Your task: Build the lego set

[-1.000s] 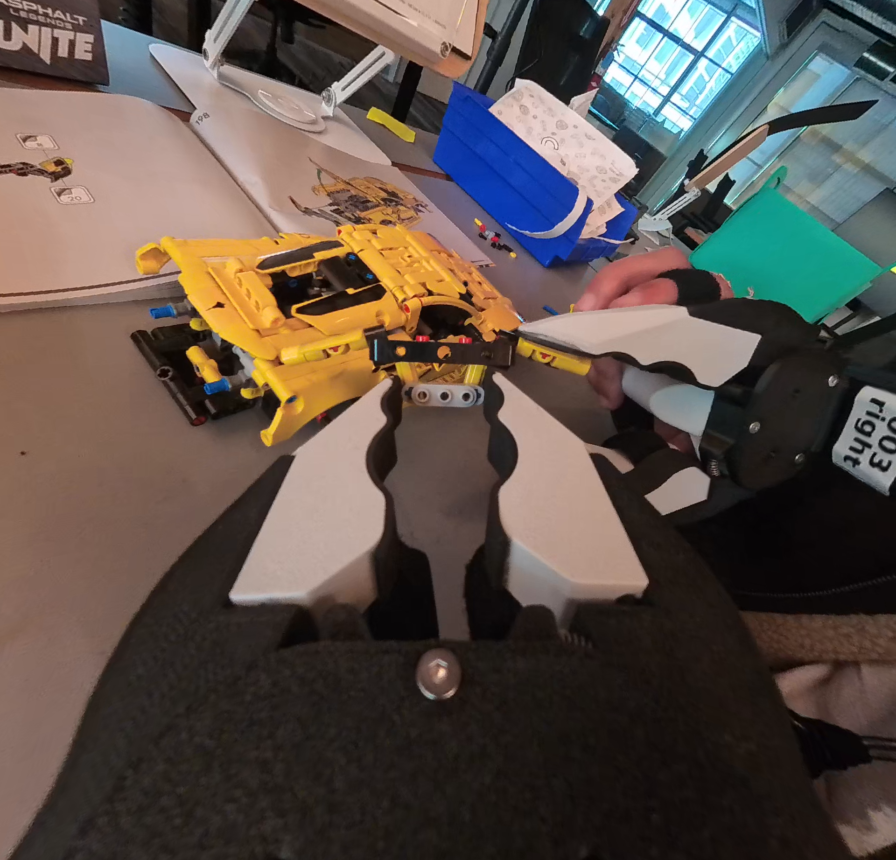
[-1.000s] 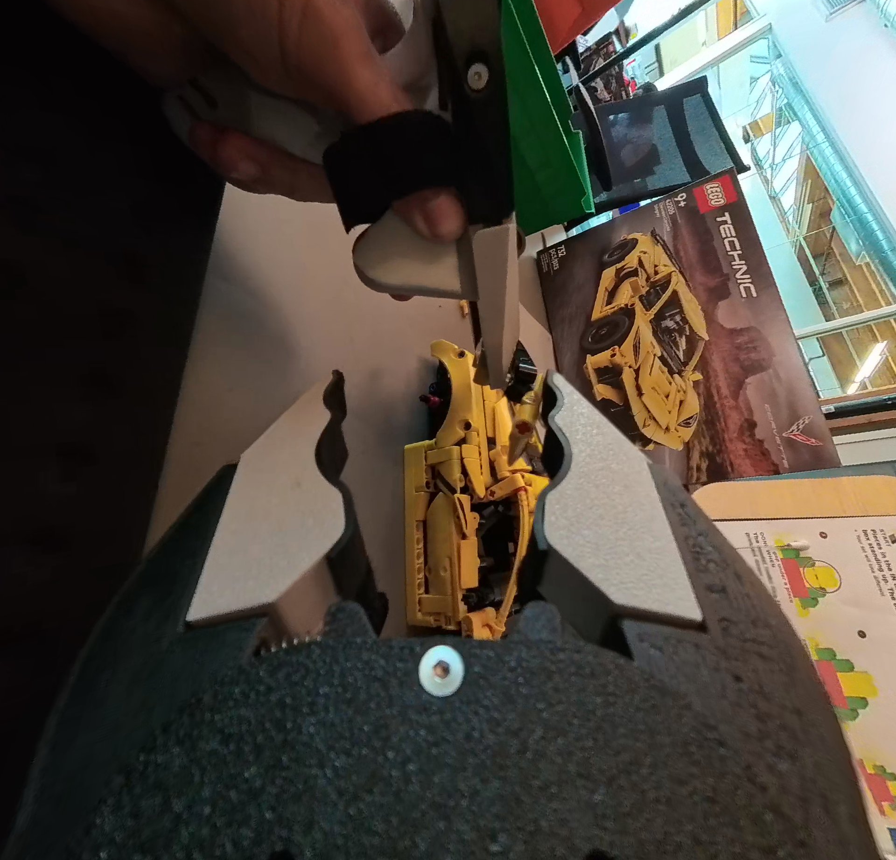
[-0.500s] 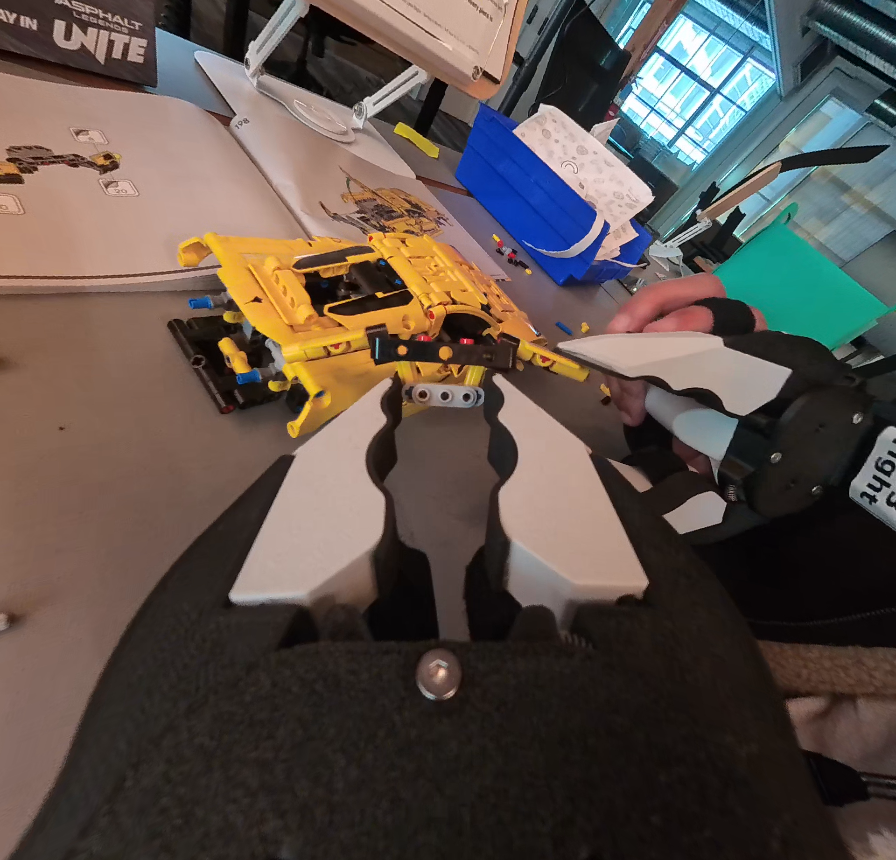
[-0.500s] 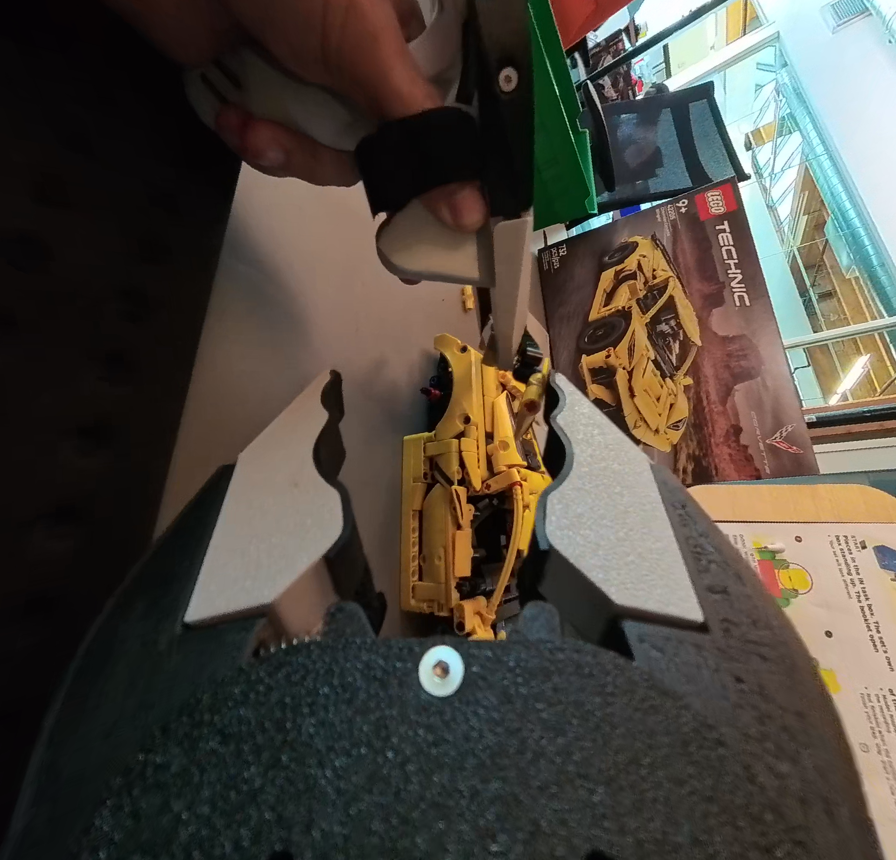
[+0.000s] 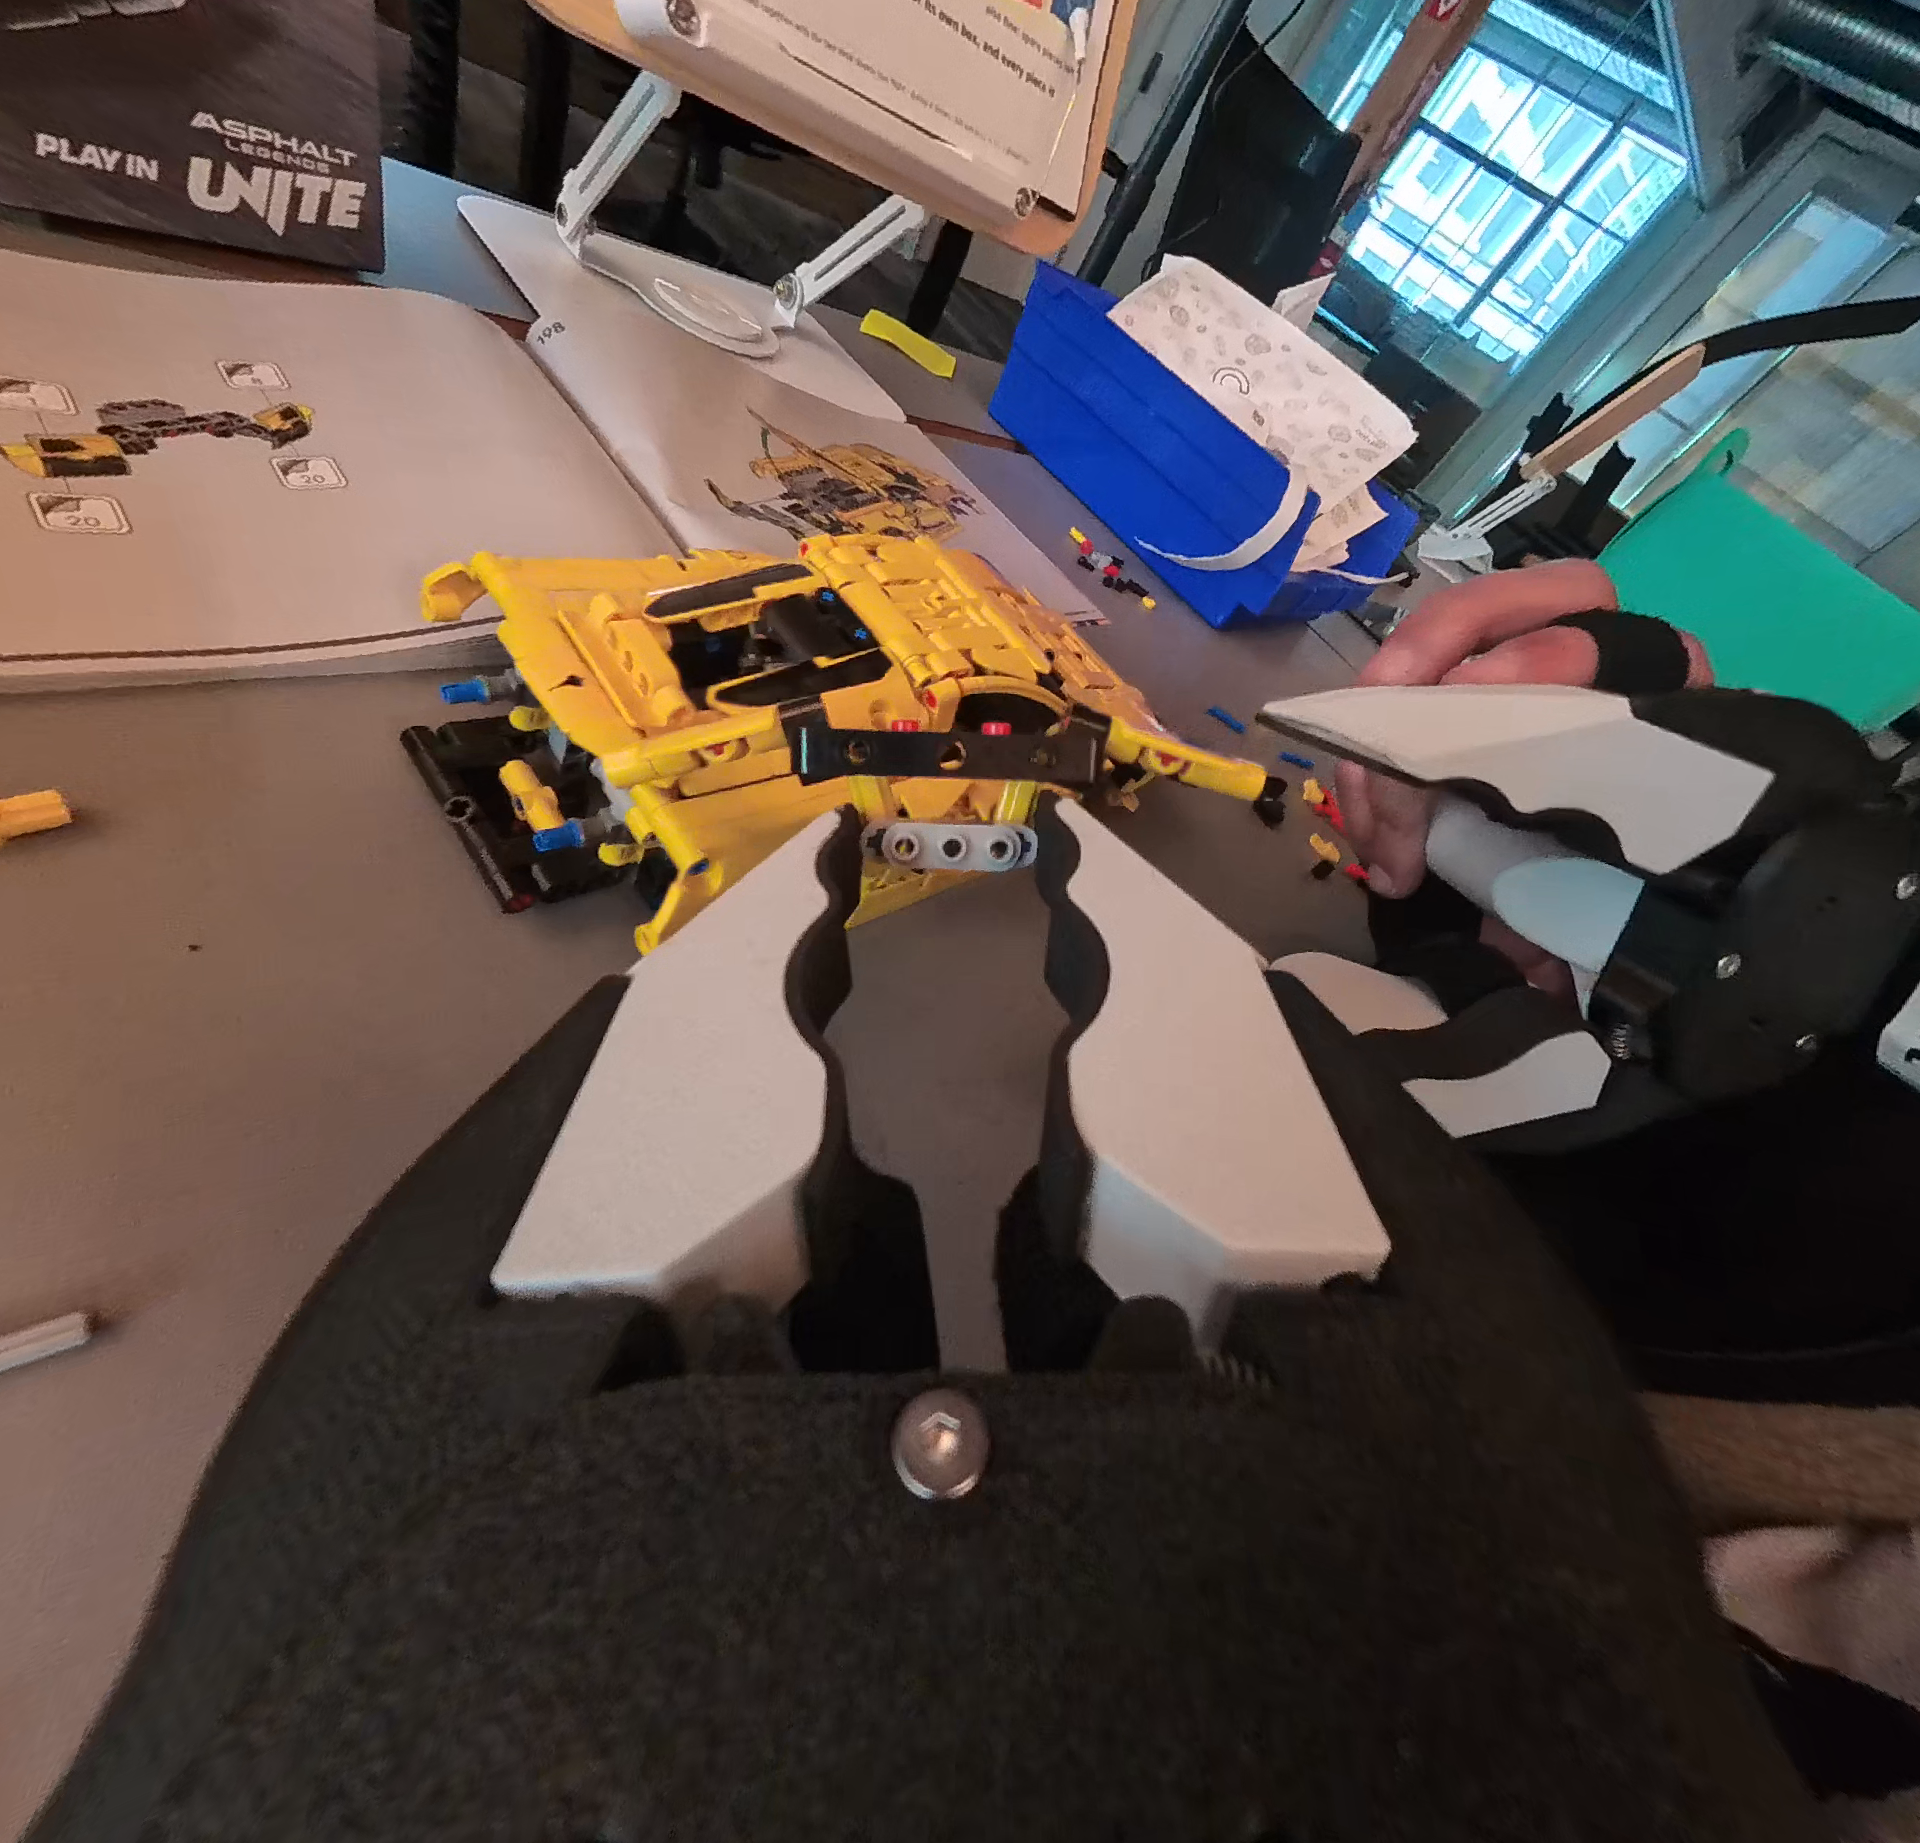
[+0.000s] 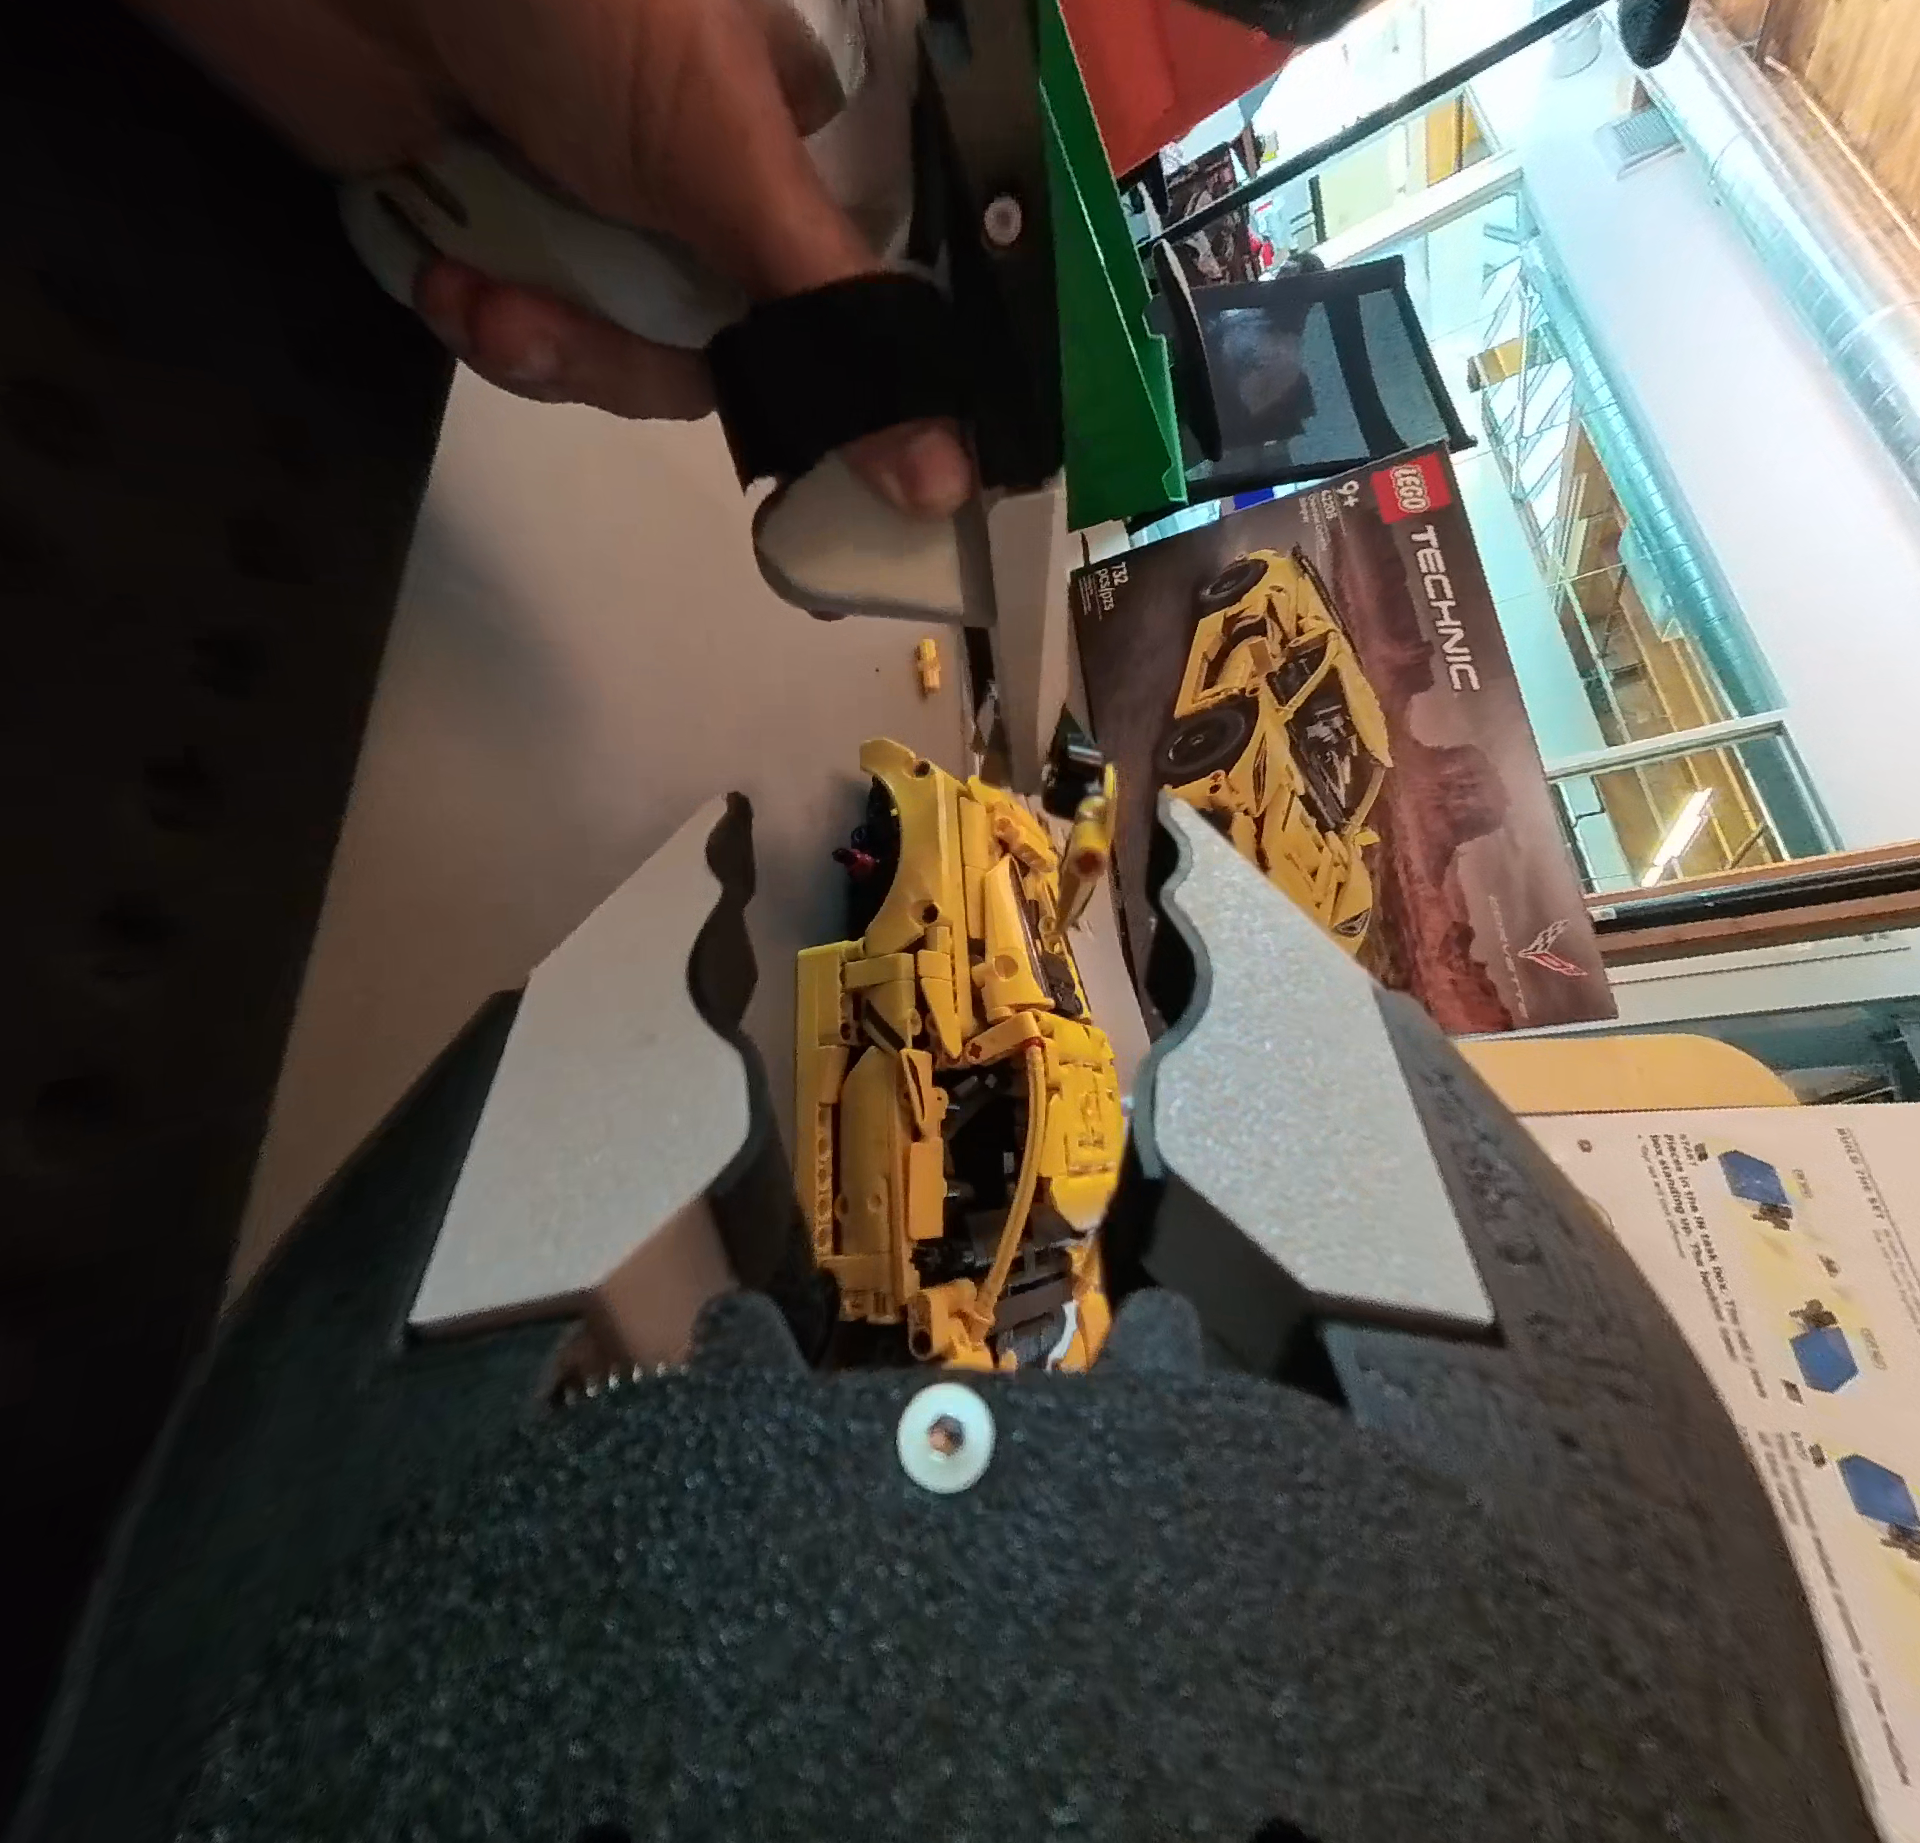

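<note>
The yellow Lego car (image 5: 831, 671) rests tilted on the grey table. My left gripper (image 5: 935, 843) is shut on a light grey three-hole beam (image 5: 951, 846) on the car's near side, under a black beam (image 5: 935, 754). My right gripper (image 6: 945, 806) is open and empty, and the car (image 6: 935, 1066) shows lengthwise between its spread fingers. In the left wrist view its upper finger (image 5: 1507, 744) points at the car's right end, just clear of a yellow bar (image 5: 1195, 770). The left gripper's fingers (image 6: 883, 567) reach the car's far end.
An open instruction booklet (image 5: 312, 505) lies behind the car. A blue bin (image 5: 1164, 484) with paper stands at the back right. Small loose pieces (image 5: 1320, 837) lie near the right hand, a yellow piece (image 5: 31, 814) at far left. The set box (image 6: 1340, 733) stands behind. Between my left fingertips and the yellow piece (image 5: 31, 814) there is roughly 15 cm. Look for it in the right wrist view (image 6: 925, 685) too.
My right gripper has drawn back from the car's right end, which its fingertip touched before. My left gripper has kept its hold and shifted the car a little over the table.
</note>
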A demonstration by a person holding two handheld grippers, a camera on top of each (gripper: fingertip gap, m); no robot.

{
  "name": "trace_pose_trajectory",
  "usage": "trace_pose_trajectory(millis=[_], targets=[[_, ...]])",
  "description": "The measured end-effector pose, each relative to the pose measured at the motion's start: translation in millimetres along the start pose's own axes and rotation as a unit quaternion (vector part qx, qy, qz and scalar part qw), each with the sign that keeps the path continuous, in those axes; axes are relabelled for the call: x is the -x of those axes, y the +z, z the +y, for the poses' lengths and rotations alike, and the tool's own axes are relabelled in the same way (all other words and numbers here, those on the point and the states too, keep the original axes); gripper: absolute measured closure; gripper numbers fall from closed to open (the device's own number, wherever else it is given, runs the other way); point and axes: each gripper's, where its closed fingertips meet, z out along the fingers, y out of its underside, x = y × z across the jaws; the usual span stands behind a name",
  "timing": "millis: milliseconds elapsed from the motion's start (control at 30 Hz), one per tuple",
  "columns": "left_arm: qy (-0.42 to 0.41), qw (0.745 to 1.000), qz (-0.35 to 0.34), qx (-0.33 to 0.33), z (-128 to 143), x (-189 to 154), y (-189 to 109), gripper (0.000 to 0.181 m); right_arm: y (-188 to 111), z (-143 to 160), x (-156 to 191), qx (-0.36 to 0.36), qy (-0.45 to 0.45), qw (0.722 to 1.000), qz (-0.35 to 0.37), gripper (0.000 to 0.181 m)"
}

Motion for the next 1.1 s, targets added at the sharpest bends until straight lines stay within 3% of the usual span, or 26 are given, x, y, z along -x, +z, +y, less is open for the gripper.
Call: trace_pose_trajectory(millis=[333, 733, 1100], targets=[[0.007, 1.0, -0.001, 0.004, 1, -1, 1, 0.148, 1, 0, 12, 0.006, 0.01, 0.999, -0.033, 0.104], [0.0, 1.0, 0.002, -0.005, -2, 0, -1, 0.148, -2, 3, -3, 0.003, 0.024, 1.0, -0.004, 0.111], [-0.003, 1.0, -0.004, -0.011, -4, 3, -3, 0.148, 0, 3, 6, 0.01, 0.021, 0.999, -0.023, 0.109]])
